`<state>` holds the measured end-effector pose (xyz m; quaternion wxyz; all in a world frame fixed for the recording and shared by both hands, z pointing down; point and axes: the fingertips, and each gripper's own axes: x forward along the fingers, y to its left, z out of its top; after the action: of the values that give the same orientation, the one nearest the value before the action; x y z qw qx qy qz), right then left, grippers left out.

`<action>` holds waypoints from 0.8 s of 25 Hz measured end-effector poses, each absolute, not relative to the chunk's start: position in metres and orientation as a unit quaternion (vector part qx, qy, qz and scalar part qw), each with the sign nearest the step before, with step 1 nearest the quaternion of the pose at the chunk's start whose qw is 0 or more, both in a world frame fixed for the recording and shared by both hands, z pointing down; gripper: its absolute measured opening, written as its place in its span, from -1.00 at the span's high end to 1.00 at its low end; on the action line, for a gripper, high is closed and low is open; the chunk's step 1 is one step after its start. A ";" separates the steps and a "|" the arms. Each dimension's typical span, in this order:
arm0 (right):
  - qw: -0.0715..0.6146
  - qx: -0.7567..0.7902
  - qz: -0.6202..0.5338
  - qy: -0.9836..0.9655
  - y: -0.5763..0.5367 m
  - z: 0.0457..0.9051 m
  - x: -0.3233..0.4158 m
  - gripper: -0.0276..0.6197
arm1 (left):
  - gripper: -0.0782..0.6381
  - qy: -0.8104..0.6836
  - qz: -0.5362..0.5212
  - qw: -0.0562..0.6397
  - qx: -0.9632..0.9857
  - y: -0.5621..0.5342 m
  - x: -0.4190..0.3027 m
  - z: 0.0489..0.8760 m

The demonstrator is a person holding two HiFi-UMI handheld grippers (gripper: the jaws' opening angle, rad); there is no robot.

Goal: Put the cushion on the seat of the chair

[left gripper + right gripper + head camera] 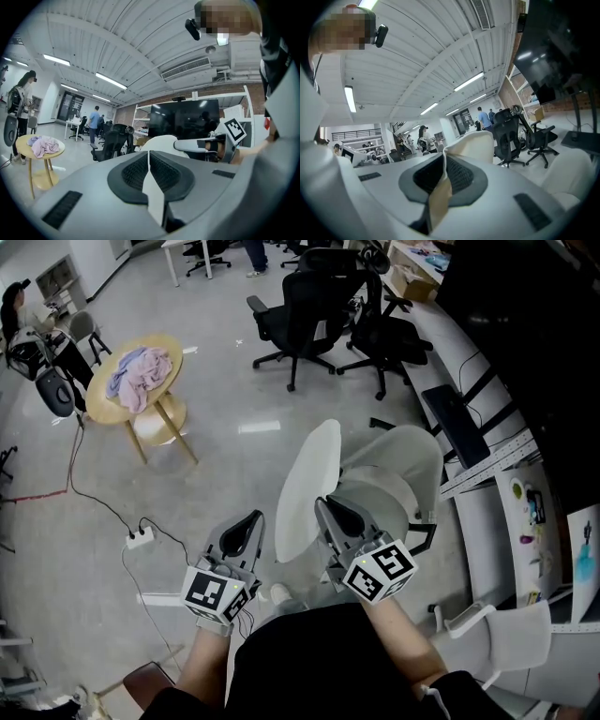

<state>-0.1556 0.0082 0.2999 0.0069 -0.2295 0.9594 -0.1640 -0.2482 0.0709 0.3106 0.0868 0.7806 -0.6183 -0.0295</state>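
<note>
1. Cushion (305, 488), white and oval, stands on edge. The right gripper (325, 507) pinches its near rim, jaws drawn narrow on a fold of the cream fabric.
2. The left gripper (249, 520) sits just beside the right one, on its left, with both jaws pressed together. The cushion lies off its tips to the right, and the head view shows a gap between them.
3. The white chair (403, 474) stands just beyond the right gripper and slightly to its right. The cushion rises at the chair's left side and is not flat on the seat; whether the two touch cannot be told.
4. A white power strip (141, 538) lies on the floor near the left gripper, to its left.
5. Well ahead and left of the left gripper stands a round wooden table (103, 409) with a pink cloth (139, 371) heaped on it.
6. Black office chairs (300, 315) stand well beyond both grippers.
</note>
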 end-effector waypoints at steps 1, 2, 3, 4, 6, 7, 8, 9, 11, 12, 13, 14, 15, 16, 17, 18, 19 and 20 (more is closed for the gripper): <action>0.007 -0.230 -0.161 0.960 0.008 0.298 -0.154 0.82 | 0.75 -0.617 -0.030 0.088 0.782 0.068 -0.247 0.311; 0.007 -0.232 -0.160 0.960 0.006 0.297 -0.152 0.82 | 0.75 -0.615 -0.031 0.090 0.783 0.064 -0.244 0.312; 0.008 -0.234 -0.159 0.959 0.003 0.297 -0.149 0.82 | 0.75 -0.612 -0.031 0.091 0.785 0.060 -0.241 0.312; 0.008 -0.237 -0.158 0.958 0.000 0.296 -0.145 0.82 | 0.75 -0.608 -0.030 0.091 0.788 0.056 -0.236 0.312; 0.009 -0.245 -0.160 0.956 -0.006 0.296 -0.136 0.82 | 0.75 -0.599 -0.026 0.092 0.795 0.049 -0.226 0.313; 0.009 -0.250 -0.161 0.955 -0.009 0.297 -0.131 0.82 | 0.75 -0.594 -0.024 0.092 0.799 0.045 -0.220 0.313; 0.009 -0.255 -0.161 0.953 -0.014 0.298 -0.125 0.82 | 0.75 -0.590 -0.023 0.094 0.801 0.040 -0.216 0.314; 0.010 -0.261 -0.162 0.952 -0.018 0.299 -0.120 0.82 | 0.75 -0.587 -0.023 0.096 0.804 0.035 -0.212 0.315; 0.012 -0.276 -0.165 0.947 -0.027 0.301 -0.109 0.82 | 0.75 -0.579 -0.021 0.099 0.809 0.026 -0.205 0.317; 0.012 -0.284 -0.165 0.944 -0.031 0.303 -0.104 0.82 | 0.75 -0.574 -0.019 0.099 0.813 0.022 -0.201 0.318; 0.012 -0.292 -0.165 0.942 -0.035 0.304 -0.098 0.82 | 0.75 -0.569 -0.016 0.099 0.816 0.018 -0.197 0.319; 0.011 -0.300 -0.164 0.940 -0.039 0.306 -0.091 0.82 | 0.75 -0.565 -0.015 0.099 0.819 0.013 -0.193 0.320; 0.010 -0.308 -0.164 0.937 -0.042 0.307 -0.085 0.82 | 0.75 -0.561 -0.014 0.100 0.822 0.009 -0.188 0.321; 0.009 -0.316 -0.164 0.935 -0.046 0.310 -0.078 0.82 | 0.75 -0.557 -0.013 0.102 0.824 0.005 -0.184 0.322; 0.009 -0.324 -0.165 0.932 -0.049 0.312 -0.071 0.82 | 0.75 -0.552 -0.012 0.104 0.827 0.000 -0.179 0.324; 0.009 -0.332 -0.167 0.928 -0.053 0.315 -0.064 0.82 | 0.75 -0.547 -0.010 0.106 0.831 -0.004 -0.175 0.326; 0.008 -0.339 -0.170 0.925 -0.056 0.318 -0.057 0.82 | 0.75 -0.541 -0.007 0.108 0.834 -0.008 -0.170 0.328; 0.007 -0.347 -0.171 0.922 -0.059 0.322 -0.050 0.82 | 0.75 -0.535 -0.005 0.109 0.837 -0.013 -0.164 0.330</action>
<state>-0.0502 -0.0591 0.3218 0.0073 -0.3471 0.9220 -0.1712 -0.1639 -0.0126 0.3297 0.1091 0.8375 -0.5355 -0.0047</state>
